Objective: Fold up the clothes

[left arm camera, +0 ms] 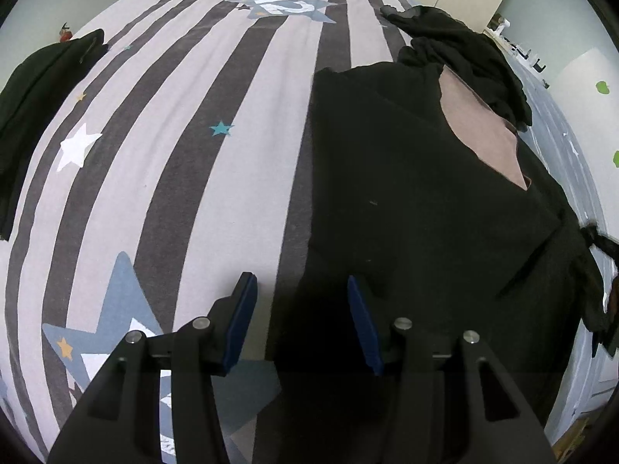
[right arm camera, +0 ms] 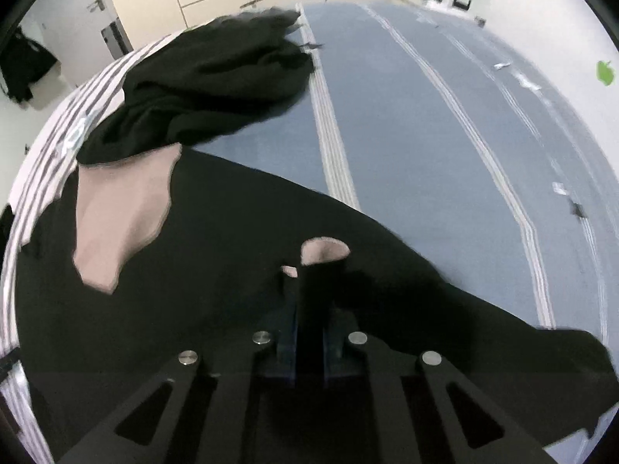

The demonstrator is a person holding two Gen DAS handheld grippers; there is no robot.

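No words to read anywhere; only a big white curl inside a blue star (left arm camera: 284, 5) far up the striped bed cover (left arm camera: 185, 162), too bent to tell as a number or letter.

Hard to make out: small white bits on a shelf at the far wall, blurred in the right view. Black on black, so folds barely show. Near edge of the garment (left arm camera: 406, 208) hidden under both grippers. Second dark heap (right arm camera: 216, 89) beyond it, shape unclear. Another dark cloth (left arm camera: 35, 104) cut off at the left rim.

Black garment, spread flat on the bed, partly on the stripes, partly on the blue sheet (right arm camera: 425, 135). Pinkish lining (left arm camera: 487, 135) showing where a flap turns back.

Left gripper (left arm camera: 301, 297): about half open, blue pads (left arm camera: 243, 321) apart, nothing pinched, garment's left edge lying between and under them.

Right gripper (right arm camera: 309, 309): nearly closed, squeezing a pulled-up fold of the garment, a bit of pink lining poking out above.
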